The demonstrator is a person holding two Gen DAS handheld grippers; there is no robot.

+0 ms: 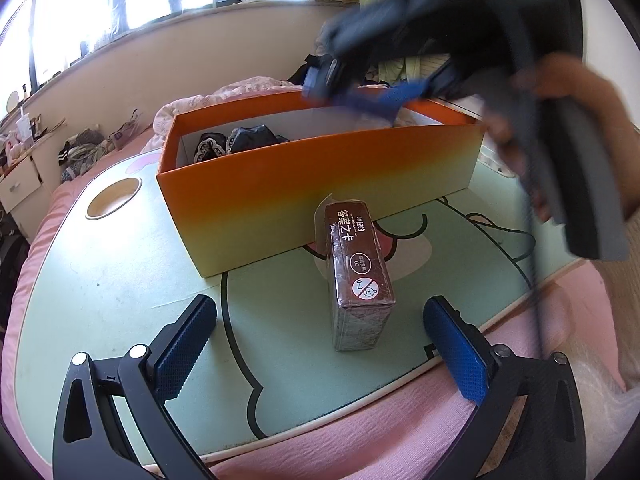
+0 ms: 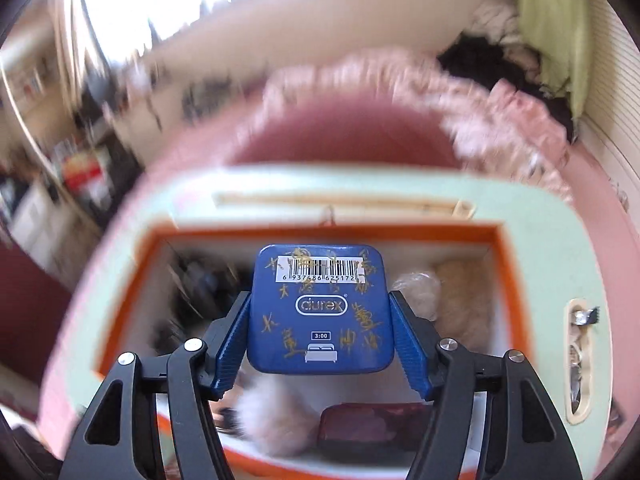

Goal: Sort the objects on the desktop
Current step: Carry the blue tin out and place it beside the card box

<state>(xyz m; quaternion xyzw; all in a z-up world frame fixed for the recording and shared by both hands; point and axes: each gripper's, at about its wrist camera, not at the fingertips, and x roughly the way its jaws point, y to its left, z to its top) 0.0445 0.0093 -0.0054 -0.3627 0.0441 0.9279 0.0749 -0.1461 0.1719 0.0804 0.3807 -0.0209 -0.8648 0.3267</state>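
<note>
An orange box (image 1: 320, 172) stands on the pale green lap table (image 1: 100, 280). A brown card pack (image 1: 358, 276) stands upright in front of the box, between the wide-open fingers of my left gripper (image 1: 320, 340), a little ahead of the tips. My right gripper (image 2: 320, 328) is shut on a blue tin (image 2: 320, 308) with a barcode, held above the open orange box (image 2: 504, 280). The right gripper also shows blurred over the box in the left wrist view (image 1: 360, 80). Dark cloth (image 1: 240, 140) and other soft items lie inside the box.
The table sits on a pink bed (image 1: 360, 432). It has a round cup hole (image 1: 114, 198) at its left. A bedside cabinet (image 1: 20, 184) with clutter stands far left. A pink quilt (image 2: 500, 120) is piled behind the table.
</note>
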